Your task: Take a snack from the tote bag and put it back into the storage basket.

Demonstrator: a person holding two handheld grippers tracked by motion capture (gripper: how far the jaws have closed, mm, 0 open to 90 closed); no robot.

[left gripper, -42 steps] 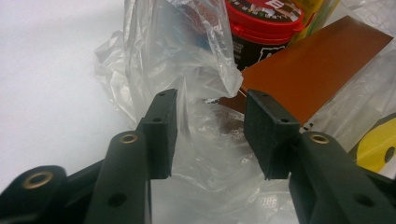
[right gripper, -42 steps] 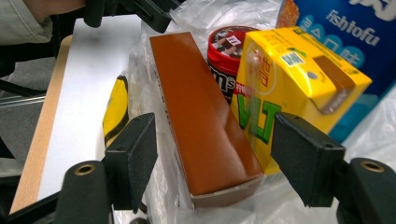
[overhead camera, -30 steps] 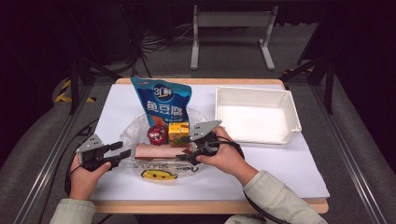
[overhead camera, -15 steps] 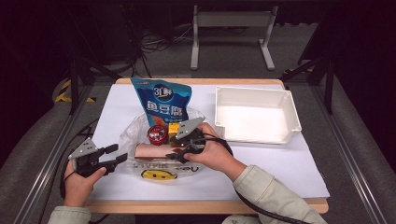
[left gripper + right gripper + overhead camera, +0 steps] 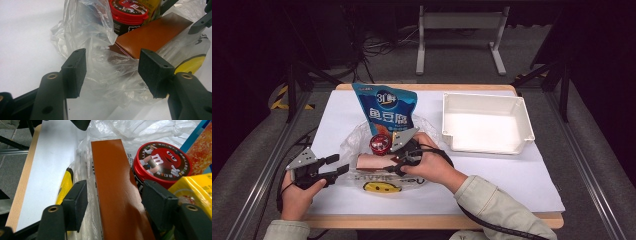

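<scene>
Brown box (image 5: 117, 192): long, flat, rectangular, glossy plain top, lying level inside the open clear plastic bag (image 5: 100, 67) at the near middle of the counter. It lies just beside the red-lidded candy tub (image 5: 161, 162), which stands upright. The bag is crumpled and translucent, spread flat, its loose film bunched around the box's end.

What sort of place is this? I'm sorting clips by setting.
Probably a lab recording station: a paper-covered table inside a metal frame, dark surroundings, loose floor cables, and snacks staged in a plastic bag.
</scene>
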